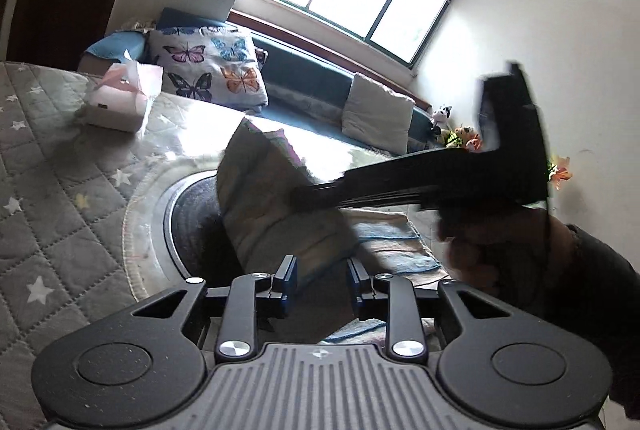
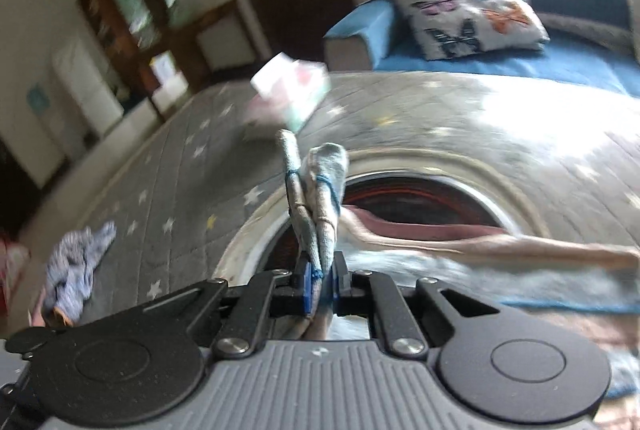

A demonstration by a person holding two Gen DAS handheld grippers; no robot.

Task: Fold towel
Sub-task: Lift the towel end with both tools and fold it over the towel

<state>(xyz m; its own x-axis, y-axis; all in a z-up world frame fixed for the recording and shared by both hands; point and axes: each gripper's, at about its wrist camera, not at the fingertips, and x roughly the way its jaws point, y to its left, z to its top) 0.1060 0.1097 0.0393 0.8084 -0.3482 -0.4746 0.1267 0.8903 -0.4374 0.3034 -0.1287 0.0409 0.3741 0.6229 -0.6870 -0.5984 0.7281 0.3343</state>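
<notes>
1. While the right gripper (image 2: 320, 280) pinches a bunched towel (image 2: 316, 189) edge between closed fingers, the cloth trails over the quilted tabletop (image 2: 192, 157).
2. The left gripper (image 1: 322, 280) fingers stand parted around a lifted fold, not clamping it.

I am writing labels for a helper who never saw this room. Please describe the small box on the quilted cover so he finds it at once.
Start at the grey star-patterned quilted cover. Near its far edge, in front of the butterfly cushion, stands a tissue box. It is pale pink and white with tissue sticking up, the only box on the cover.
</notes>
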